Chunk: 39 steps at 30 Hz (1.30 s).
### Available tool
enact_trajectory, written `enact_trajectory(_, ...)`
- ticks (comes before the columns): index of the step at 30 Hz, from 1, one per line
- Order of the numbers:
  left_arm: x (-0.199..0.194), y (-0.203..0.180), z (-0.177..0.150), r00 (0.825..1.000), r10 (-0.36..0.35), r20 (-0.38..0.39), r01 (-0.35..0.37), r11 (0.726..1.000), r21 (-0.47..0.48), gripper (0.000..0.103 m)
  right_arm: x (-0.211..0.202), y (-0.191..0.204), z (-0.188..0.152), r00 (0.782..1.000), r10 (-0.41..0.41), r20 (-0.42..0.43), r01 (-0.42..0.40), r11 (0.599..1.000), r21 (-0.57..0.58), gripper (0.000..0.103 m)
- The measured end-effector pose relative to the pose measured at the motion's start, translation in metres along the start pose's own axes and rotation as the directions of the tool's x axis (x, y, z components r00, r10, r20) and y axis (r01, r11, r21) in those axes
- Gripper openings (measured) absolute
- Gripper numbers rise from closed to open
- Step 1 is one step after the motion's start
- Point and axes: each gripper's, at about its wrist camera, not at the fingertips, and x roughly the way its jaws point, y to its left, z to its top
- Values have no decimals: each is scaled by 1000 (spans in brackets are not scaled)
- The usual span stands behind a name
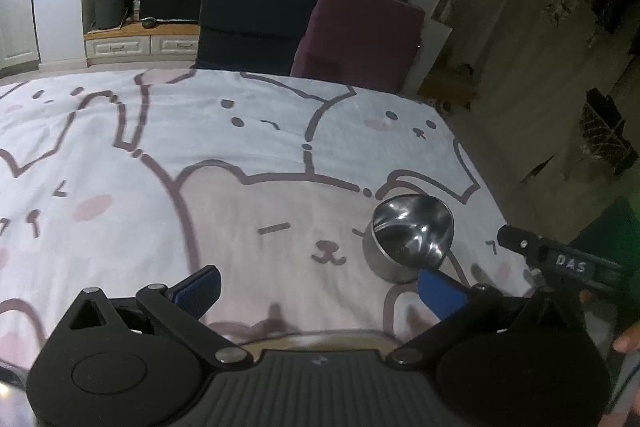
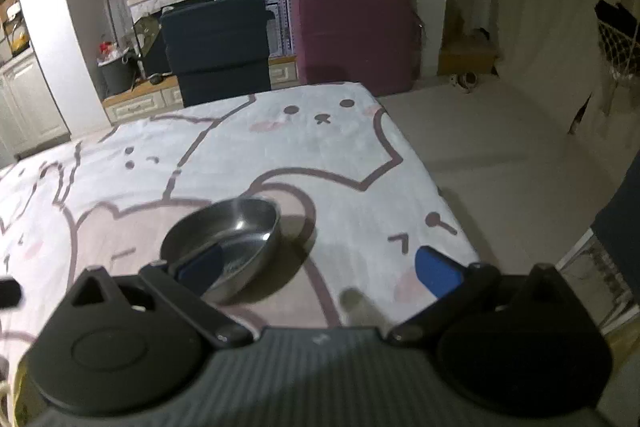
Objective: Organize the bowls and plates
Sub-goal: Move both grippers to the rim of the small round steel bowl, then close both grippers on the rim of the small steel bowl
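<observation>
A stainless steel bowl (image 1: 412, 235) stands upright on the bear-print tablecloth (image 1: 240, 147), near the table's right edge. My left gripper (image 1: 318, 291) is open with nothing between its fingers, and its right blue pad (image 1: 440, 293) sits just in front of the bowl. In the right wrist view the same bowl (image 2: 224, 239) lies left of centre. My right gripper (image 2: 318, 267) is open too, and its left pad (image 2: 200, 263) overlaps the bowl's near rim; whether it touches is unclear. A pale curved rim (image 1: 312, 341) shows under the left gripper's body.
A dark blue chair (image 1: 256, 19) and a maroon chair (image 1: 360, 35) stand at the table's far edge. The table's right edge (image 2: 420, 167) drops to the bare floor. The right gripper's black body (image 1: 560, 259) and a hand (image 1: 628, 341) are at the right.
</observation>
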Motion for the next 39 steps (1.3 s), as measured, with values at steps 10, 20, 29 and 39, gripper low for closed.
enact_trajectory(10,64,-35,24,999,31,-33,-30,999,23,103,51,5,29,995,43,-87,-43,999,3,75)
enact_trajectory(20,103,-42,29,993,90,-81,-83,993,79,103,83,24,45,987,77,-143,-77,997,8,68)
enact_trajectory(29,115,-37,28,985,140,-99,-124,981,152,102,107,40,45,982,29,-187,-36,999,-34,58)
enact_trajectory(39,114,-37,23,988,122,-96,-103,979,177,96,105,39,41,982,-1,-187,-13,997,-72,53)
